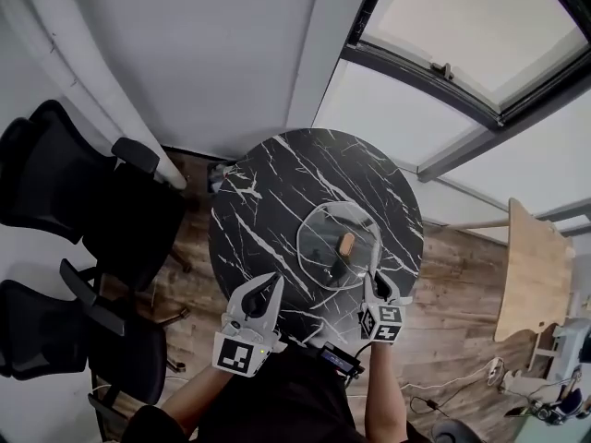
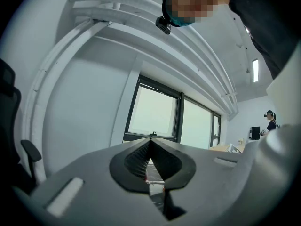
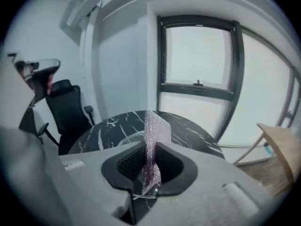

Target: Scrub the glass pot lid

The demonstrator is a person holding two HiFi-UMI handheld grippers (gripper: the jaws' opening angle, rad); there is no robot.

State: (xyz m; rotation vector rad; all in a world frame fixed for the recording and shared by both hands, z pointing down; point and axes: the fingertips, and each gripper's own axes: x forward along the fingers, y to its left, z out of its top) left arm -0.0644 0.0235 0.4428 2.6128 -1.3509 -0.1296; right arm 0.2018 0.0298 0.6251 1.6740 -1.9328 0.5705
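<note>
Beside two black office chairs (image 1: 55, 169), the left tongs (image 1: 274, 284) hover over the near edge of the round, black marble-patterned counter (image 1: 277, 173). The left gripper view shows these tongs (image 2: 150, 142) pressed together with nothing between them. The glass pot lid (image 1: 323, 229) lies flat on the counter's right half, its tan knob (image 1: 346, 244) pointing up. At the lid's near right rim, the right tongs (image 1: 374, 282) pinch an upright strip of silvery mesh scrubbing cloth (image 3: 155, 126), seen clamped in the right gripper view (image 3: 149, 147). A pale wooden table (image 1: 531, 275) stands further right.
</note>
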